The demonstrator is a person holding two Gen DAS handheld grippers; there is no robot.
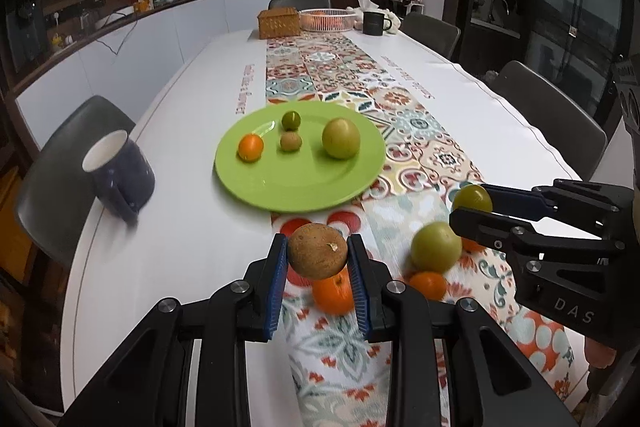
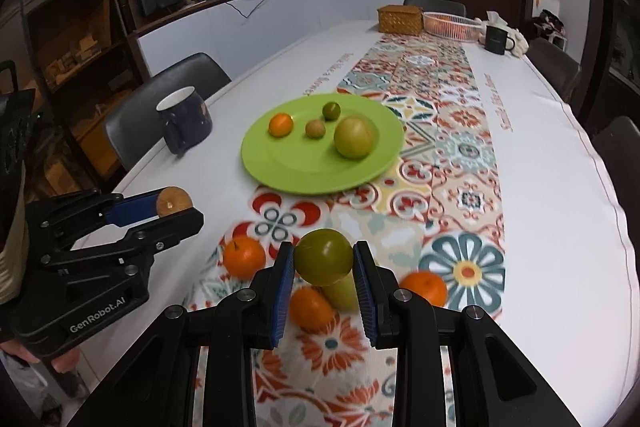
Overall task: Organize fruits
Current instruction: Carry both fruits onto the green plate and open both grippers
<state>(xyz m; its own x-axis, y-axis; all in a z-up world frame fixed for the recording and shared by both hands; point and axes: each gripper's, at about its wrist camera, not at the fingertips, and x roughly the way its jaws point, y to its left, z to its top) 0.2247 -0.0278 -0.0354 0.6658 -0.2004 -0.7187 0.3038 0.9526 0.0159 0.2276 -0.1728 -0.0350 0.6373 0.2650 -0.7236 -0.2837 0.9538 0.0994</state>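
At the far left, a dark blue mug [image 1: 120, 179] is standing on the white table [image 1: 180, 227], near its edge. Just right of it, a lime-green plate [image 1: 300, 187] is carrying four fruits: a small orange [image 1: 251, 147], a small dark green fruit [image 1: 291, 120], a small brown fruit [image 1: 290, 141] and a larger yellow-green one [image 1: 341, 138].

Nearer the camera, the left gripper [image 1: 317, 255] is clamping a brown, rough-skinned fruit [image 1: 317, 255] between its blue pads, lifted clear of the patterned runner [image 1: 420, 147]. The fruit's long axis is running across the jaws, slightly tilted, and its stem scar is facing up and to the right. An orange [image 1: 332, 295] is lying on the runner directly below it. The right wrist view is showing "GenRobot.AI" on this gripper's body.

Further right, a yellow-green fruit [image 1: 436, 247] and another orange [image 1: 427, 285] are resting on the runner, touching each other.

At the right, the right gripper [image 2: 323, 257] is squeezing a round olive-green fruit [image 2: 323, 257], also raised above the runner; being round, it is showing no clear long axis. The letters "DAS" are showing on that gripper's housing in the left wrist view. Red lettering is running along the tablecloth beside the runner, too blurred to read.
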